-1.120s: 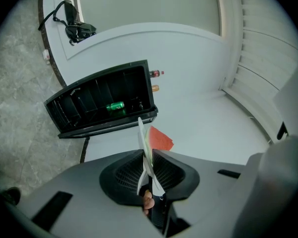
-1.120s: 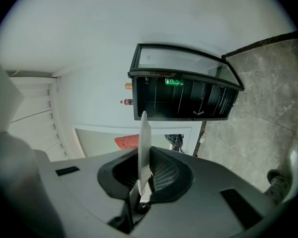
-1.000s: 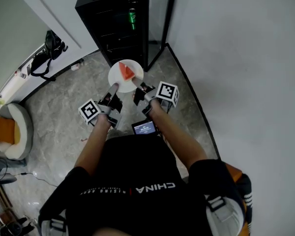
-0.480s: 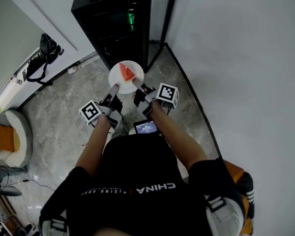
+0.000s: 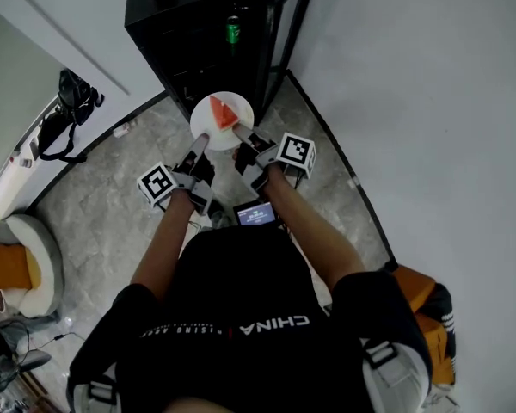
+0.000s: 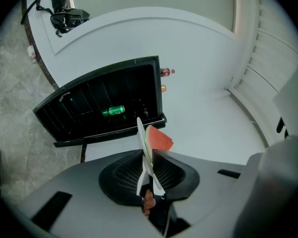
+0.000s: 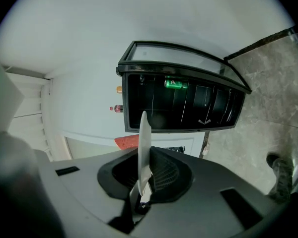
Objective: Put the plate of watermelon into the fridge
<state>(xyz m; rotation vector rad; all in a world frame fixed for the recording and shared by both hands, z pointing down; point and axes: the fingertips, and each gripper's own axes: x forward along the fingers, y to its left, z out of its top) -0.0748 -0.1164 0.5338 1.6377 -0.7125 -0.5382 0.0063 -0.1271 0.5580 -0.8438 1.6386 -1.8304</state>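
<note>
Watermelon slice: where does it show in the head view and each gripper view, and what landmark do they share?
Head view: slice top centre, on the plate before the fridge.
Left gripper view: slice just right of centre, right of the edge-on plate.
Right gripper view: slice left of the edge-on plate.
Shared landmark: green can in the fridge.

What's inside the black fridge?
A green can sits on a shelf inside the open fridge. The rest of the inside is dark, so anything else in there cannot be made out.
</note>
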